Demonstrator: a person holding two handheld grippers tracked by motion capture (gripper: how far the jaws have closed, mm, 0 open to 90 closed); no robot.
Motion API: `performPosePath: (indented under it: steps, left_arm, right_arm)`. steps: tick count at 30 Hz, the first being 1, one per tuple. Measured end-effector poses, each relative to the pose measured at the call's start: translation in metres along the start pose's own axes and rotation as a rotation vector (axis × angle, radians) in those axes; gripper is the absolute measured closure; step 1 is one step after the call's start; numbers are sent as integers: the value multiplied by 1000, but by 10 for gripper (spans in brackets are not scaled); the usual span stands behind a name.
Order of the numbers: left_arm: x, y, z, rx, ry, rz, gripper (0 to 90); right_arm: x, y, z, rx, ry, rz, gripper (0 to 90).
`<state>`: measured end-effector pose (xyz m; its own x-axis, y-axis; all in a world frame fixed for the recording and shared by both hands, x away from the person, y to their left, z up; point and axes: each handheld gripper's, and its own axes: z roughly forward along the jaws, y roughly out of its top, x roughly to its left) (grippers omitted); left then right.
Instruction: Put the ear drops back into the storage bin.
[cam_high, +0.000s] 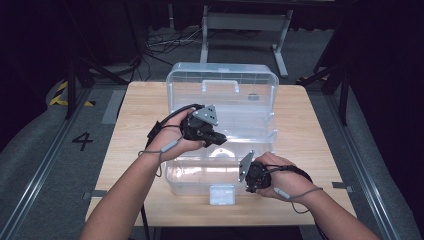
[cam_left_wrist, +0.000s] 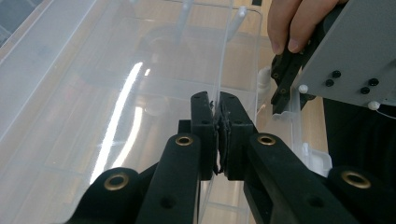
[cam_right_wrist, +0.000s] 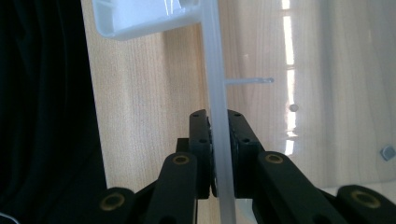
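- Storage box (cam_high: 220, 150), clear plastic, stands open at the middle of the wooden table (cam_high: 310, 130); its lid (cam_high: 222, 82) is raised upright behind the base, carry handle (cam_high: 220, 86) on the lid facing us.
- Progress, as we judge it: the box is already opened, and both grippers are clamped on parts of it; what is left looks like lifting out or resetting an inner tray, or closing the lid. We cannot tell which.
- Left gripper (cam_left_wrist: 218, 135): jaws nearly together, pinched on a thin clear plastic wall (cam_left_wrist: 224, 60) inside the box; in the high view we see this gripper (cam_high: 207, 132) over the box's middle.
- Right gripper (cam_right_wrist: 219, 149): jaws narrow, pressed on both sides of a frosted white edge of the box (cam_right_wrist: 214, 60); in the high view it (cam_high: 250, 175) sits at the front right rim of the base.
- Latch (cam_high: 221, 194): small pale rectangular flap at the front of the base, hanging on the near side.
- Materials: thin, glossy, see-through plastic with bright light streaks; rounded corners; thicker milky rims.
- Table: pale wood grain, matt, rectangular.
- Grippers: black matt jaws with brass rivets, grey three-cornered plate (cam_high: 207, 115) on top.
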<state>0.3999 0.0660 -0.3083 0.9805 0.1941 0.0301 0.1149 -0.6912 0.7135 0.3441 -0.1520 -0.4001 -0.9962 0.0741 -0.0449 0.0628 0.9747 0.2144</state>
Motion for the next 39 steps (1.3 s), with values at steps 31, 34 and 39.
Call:
performPosePath:
  steps: [31,34,39]
  left_arm:
    - [-19,-6,5,41,-40,18,866]
    - [-21,-6,6,44,-43,19,866]
    - [-23,-7,7,54,-44,25,866]
  right_arm:
    - [5,1,-4,2,-52,-11,816]
    - [5,1,-5,-4,-56,-10,818]
    - [6,1,-10,-10,-60,-13,821]
